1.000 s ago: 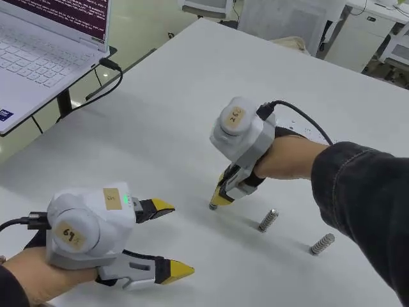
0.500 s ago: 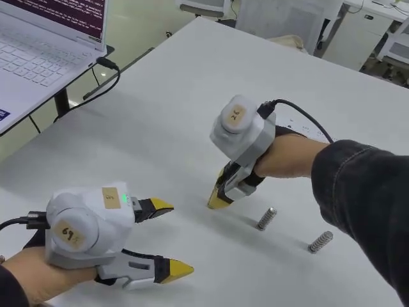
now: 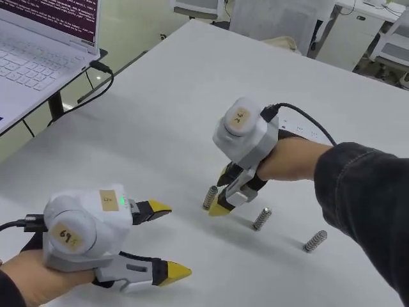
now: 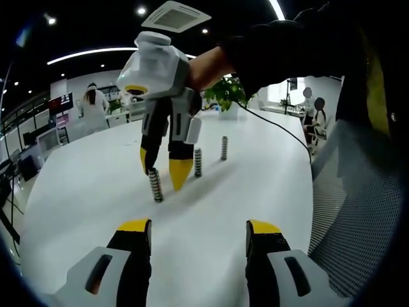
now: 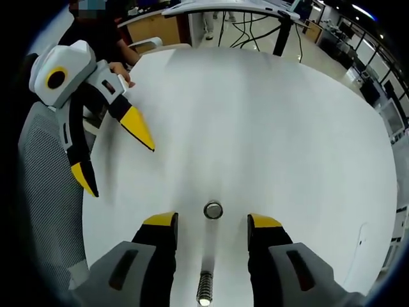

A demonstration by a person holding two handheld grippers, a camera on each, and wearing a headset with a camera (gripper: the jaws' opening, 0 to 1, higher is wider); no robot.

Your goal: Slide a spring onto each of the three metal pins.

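Tabletop (image 3: pixel 160 115) smooth matte white, bearing three upright coils of ribbed grey metal: nearest spring (image 3: pixel 210 197) left of centre, just beside right gripper (image 3: pixel 221 192); middle spring (image 3: pixel 261 219) and far spring (image 3: pixel 314 241) strung toward lower right, each apart. Right gripper a rounded white shell with wedge-shaped yellow tips, jaws spread, clamping nothing; in right gripper view, round shiny top of nearest spring just ahead of the gap. Left gripper (image 3: pixel 167 240) at lower left, same build, jaws wide apart and empty, well clear of all coils.
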